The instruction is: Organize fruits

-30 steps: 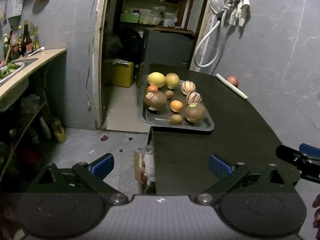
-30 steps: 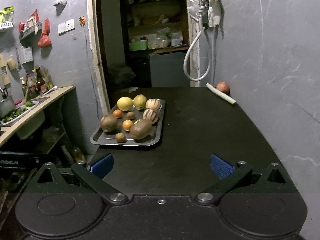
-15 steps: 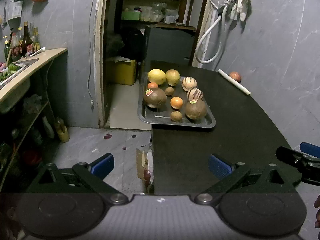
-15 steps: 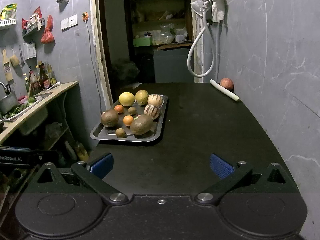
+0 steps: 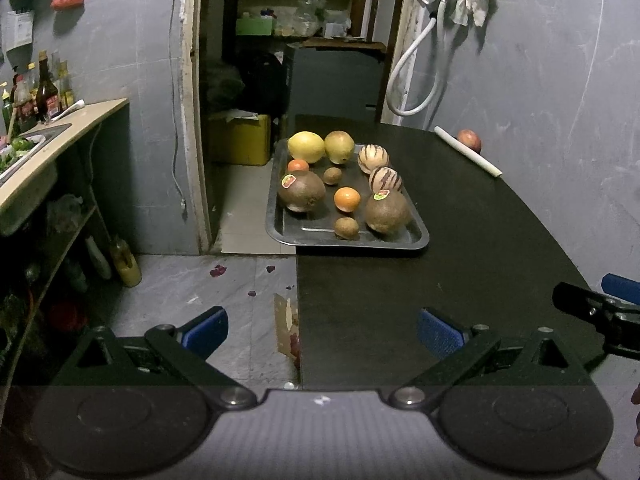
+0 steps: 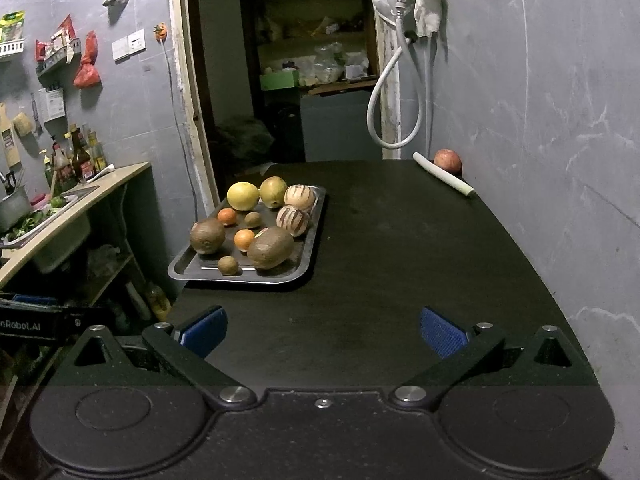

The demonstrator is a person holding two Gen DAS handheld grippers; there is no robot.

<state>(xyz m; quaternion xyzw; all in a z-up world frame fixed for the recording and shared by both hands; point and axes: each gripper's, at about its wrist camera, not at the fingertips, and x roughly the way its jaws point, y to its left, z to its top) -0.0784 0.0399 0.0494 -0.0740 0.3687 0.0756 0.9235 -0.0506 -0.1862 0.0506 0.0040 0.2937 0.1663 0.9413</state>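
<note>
— Where are your fingers?

— My left gripper (image 5: 322,332) and right gripper (image 6: 322,330) both gape wide, blue pads holding nothing, poised over the near end of the black table (image 6: 400,280). The left one hangs partly past the table's edge, above the floor.

— And the fruit?

— On the metal tray (image 6: 312,240) at the table's left edge, well ahead of me: a yellow citrus (image 6: 243,196), two striped melons (image 6: 293,220), two big brown fruits (image 6: 270,253), small oranges. One red apple (image 6: 447,160) sits apart in the far corner, touching a white stick (image 6: 442,178).

— How will they handle?

— Round, firm and prone to rolling, I judge. I'd close across the widest part, gently on the small oranges. The brown ones look heavy.

— Anything unclear?

— The apple's base hides behind the stick, and dim light blurs the smallest brown fruits; I can't name them.
</note>
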